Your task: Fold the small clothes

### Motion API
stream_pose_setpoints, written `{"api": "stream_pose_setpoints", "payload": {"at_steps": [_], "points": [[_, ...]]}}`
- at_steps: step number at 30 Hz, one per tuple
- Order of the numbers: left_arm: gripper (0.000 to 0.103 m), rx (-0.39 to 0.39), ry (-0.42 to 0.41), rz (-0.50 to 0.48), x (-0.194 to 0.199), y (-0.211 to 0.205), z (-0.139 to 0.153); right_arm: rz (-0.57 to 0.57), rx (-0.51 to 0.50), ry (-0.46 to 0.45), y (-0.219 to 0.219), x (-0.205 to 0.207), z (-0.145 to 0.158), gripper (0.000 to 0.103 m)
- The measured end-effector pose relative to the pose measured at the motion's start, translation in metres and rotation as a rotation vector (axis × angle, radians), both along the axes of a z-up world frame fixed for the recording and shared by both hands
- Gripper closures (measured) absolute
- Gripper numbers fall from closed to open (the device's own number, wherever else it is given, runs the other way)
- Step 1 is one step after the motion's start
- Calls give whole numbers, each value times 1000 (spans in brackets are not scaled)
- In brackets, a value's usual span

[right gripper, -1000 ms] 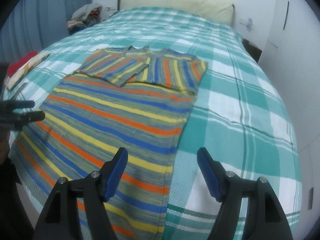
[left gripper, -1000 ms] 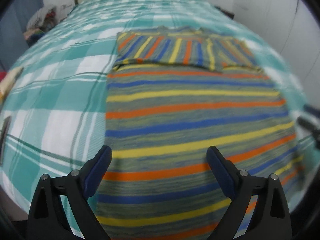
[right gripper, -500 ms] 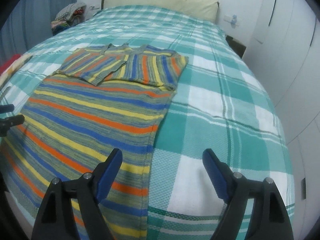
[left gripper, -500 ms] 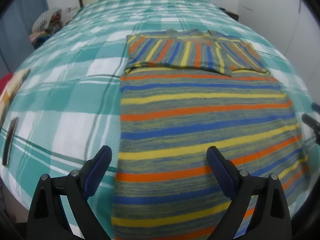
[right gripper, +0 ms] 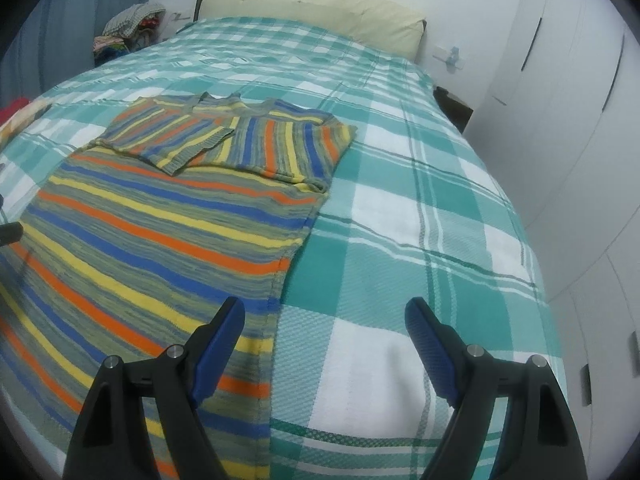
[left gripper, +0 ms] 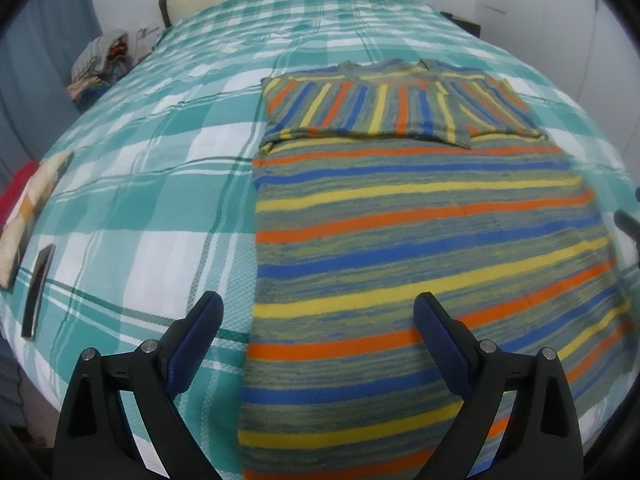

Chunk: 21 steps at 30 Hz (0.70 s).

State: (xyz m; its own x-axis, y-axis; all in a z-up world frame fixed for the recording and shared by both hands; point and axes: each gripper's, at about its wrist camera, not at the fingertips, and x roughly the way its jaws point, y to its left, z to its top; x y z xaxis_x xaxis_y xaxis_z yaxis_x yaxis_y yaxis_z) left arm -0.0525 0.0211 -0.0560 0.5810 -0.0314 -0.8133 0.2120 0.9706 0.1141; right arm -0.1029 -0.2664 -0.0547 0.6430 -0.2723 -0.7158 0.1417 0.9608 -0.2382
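A striped knit sweater in orange, blue, yellow and grey lies flat on the bed, its two sleeves folded across the chest at the far end. My left gripper hovers open over the sweater's near left edge, nothing between its blue pads. In the right wrist view the same sweater fills the left half. My right gripper stands open above its near right edge, straddling the hem line and the bedspread, holding nothing.
The bed carries a teal and white plaid bedspread with a cream pillow at the head. A dark flat object and a folded cloth lie at the left edge. Piled clothes sit beside the bed; white wardrobe doors stand right.
Both views have tilted up, showing more of the bed's head and pillow. The right gripper's jaws have spread a little wider. The sweater has not moved.
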Motion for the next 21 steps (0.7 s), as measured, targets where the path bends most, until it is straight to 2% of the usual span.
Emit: {"api": "stream_pose_setpoints", "payload": {"at_steps": [4, 11, 13, 16, 19, 21], "points": [[6, 35, -9, 8, 1, 0, -3, -13, -25, 2, 0, 2, -1, 21], [6, 29, 33, 21, -11, 15, 1, -40, -2, -7, -12, -2, 4, 21], [6, 13, 54, 42, -21, 28, 3, -45, 35, -3, -18, -9, 11, 21], [6, -8, 104, 69, -40, 51, -1, -11, 169, 29, -26, -32, 19, 21], [6, -9, 192, 72, -56, 66, -18, 39, 286, 134, -27, -61, 10, 21], [6, -37, 240, 68, -63, 68, -27, 57, 362, 215, -28, -79, -2, 21]]}}
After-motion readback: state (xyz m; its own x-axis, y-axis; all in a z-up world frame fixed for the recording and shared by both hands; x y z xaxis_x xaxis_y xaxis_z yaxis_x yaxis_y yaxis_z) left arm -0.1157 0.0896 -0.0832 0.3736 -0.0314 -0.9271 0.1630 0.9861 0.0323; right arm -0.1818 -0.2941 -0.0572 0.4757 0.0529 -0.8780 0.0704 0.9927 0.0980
